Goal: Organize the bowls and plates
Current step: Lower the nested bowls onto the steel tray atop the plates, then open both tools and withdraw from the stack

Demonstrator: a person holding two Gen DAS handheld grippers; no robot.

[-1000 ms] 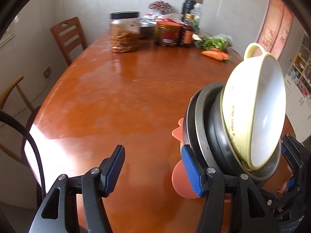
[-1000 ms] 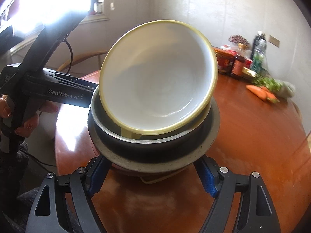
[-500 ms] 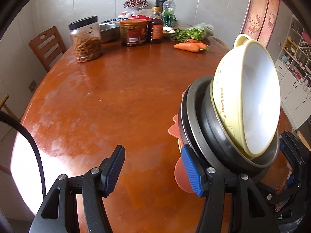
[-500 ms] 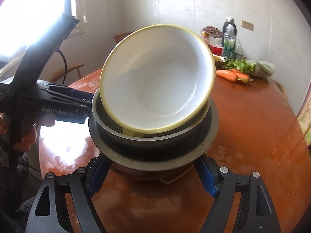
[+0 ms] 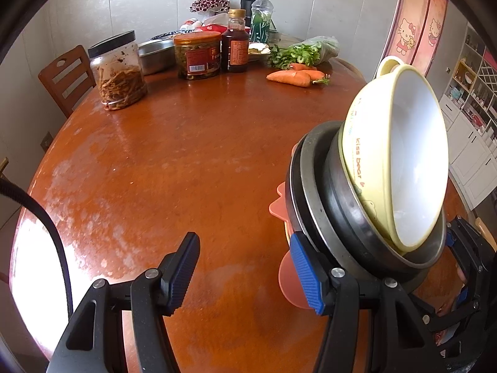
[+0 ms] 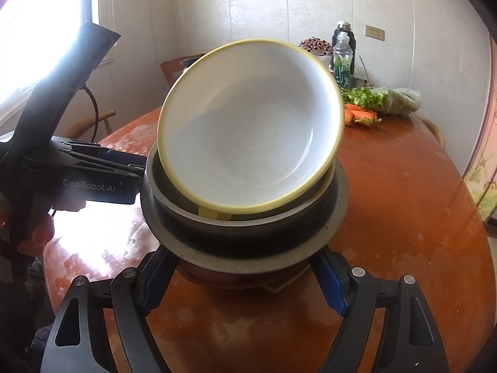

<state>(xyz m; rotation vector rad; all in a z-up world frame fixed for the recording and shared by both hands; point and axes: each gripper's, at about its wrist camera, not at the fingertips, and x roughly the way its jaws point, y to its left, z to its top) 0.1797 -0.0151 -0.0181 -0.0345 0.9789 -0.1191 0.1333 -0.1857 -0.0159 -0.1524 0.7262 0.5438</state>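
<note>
**Right tongs carry tilted stack of bowls over the table**

Right tongs (image 6: 242,283) grip a stack of dishes, one blue pad pressed on each side of its lower part. Uppermost in the stack is a yellow bowl (image 6: 251,127) with a white inside, tipped towards the right wrist camera. It sits in a dark metal bowl (image 6: 248,233), which rests on a grey plate (image 6: 337,217). Under the plate are reddish-orange dishes (image 5: 279,208); how many there are I cannot tell, since the plate hides most of them. The whole stack leans and seems to be clear of the table (image 5: 186,161), near its front right edge, though the underside is hidden.

The left tongs (image 5: 248,276) stand open with nothing between the pads. The right finger (image 5: 306,273) lies just beside the stack; whether it touches is unclear. A hand (image 6: 37,233) grips the handle of the left tongs at the left edge of the right wrist view.

Along the far edge of the table stand a clear jar with a black lid (image 5: 116,71), a jar with an orange lid (image 5: 197,54), a brown sauce bottle (image 5: 236,42), a metal basin (image 5: 155,54) and a plastic bottle (image 5: 261,20). Carrots (image 5: 292,76) and bagged greens (image 5: 306,51) lie towards the far right edge. A wooden chair (image 5: 66,77) stands by the far left edge.
</note>
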